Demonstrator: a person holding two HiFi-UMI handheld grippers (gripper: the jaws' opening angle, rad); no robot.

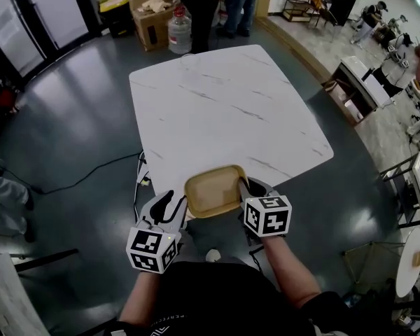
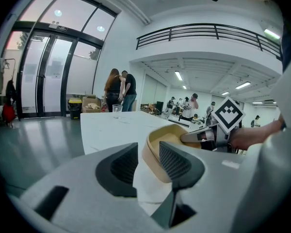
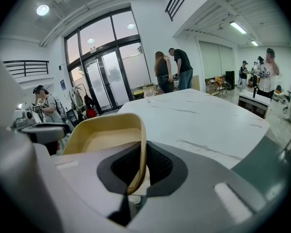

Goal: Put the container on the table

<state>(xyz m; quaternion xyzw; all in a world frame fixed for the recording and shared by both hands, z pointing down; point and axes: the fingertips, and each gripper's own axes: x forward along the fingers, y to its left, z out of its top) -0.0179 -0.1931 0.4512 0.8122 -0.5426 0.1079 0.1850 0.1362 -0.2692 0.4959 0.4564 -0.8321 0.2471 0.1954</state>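
At the table (image 1: 224,103) edge, right gripper (image 3: 140,164) pinches container (image 1: 211,190); left gripper (image 2: 148,157) gapes.

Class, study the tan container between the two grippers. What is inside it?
The container looks empty: only its bare tan floor shows. The left gripper and right gripper each have one jaw inside the wall, hiding a small patch of floor.

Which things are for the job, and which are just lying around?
For the job:
container
table
left gripper
right gripper

Just lying about:
water jug
box
cable
cup
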